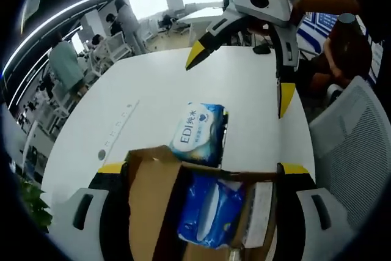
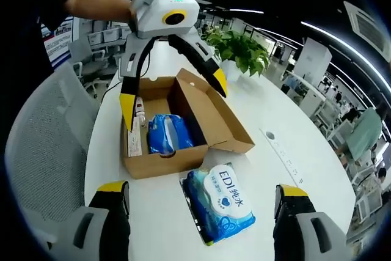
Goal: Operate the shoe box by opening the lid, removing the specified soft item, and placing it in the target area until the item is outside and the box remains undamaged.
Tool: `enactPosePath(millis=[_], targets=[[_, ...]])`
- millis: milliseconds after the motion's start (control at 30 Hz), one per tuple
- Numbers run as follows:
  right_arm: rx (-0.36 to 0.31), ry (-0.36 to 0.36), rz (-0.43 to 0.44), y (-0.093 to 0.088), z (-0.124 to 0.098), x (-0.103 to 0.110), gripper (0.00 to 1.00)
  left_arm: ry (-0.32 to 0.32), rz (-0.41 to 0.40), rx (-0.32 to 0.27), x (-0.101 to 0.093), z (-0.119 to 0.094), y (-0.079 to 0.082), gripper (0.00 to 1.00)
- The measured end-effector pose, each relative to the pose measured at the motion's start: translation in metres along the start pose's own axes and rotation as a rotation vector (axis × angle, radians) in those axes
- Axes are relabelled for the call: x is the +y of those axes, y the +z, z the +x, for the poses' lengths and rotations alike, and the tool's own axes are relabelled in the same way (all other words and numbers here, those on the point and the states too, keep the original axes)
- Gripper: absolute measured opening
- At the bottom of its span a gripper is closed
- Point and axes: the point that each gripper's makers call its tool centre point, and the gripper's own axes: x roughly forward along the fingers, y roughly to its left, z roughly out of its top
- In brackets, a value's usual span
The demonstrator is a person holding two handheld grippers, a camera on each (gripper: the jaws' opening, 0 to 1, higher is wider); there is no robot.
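Item: brown cardboard shoe box (image 2: 183, 132), lid open. Blue-white wipes pack (image 2: 221, 203) outside on white table (image 2: 293, 151); placement done, I judge. My left gripper (image 2: 174, 90) and right gripper (image 1: 244, 74) gape empty; next, withdraw.

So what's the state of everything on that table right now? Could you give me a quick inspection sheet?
Surface: white table, mostly bare.
Job's things: cardboard box open, lid folded back; one blue pack lies inside; a second wipes pack lies on the table just outside the box.
Clutter: small items along the box's inner edge, too small to identify.
Claws: left claw open, hanging over the box; right claw open, above the table beyond the outside pack; both empty.
Cables: nothing seen.
Surroundings: mesh chair, potted plant, office desks and people beyond.
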Motion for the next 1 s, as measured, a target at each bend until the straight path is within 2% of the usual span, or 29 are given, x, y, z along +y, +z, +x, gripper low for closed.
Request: enactPosePath(millis=[333,1000], targets=[[-0.011,0.013,-0.017,0.012,0.007,0.010,0.98,0.045,-0.047,-0.054,0.001,-0.022,-0.003,0.99],[-0.049,0.043,-0.046,0.040,0.030,0.030,0.92,0.126,-0.148,-0.146,-0.002,-0.061,-0.022,0.99]])
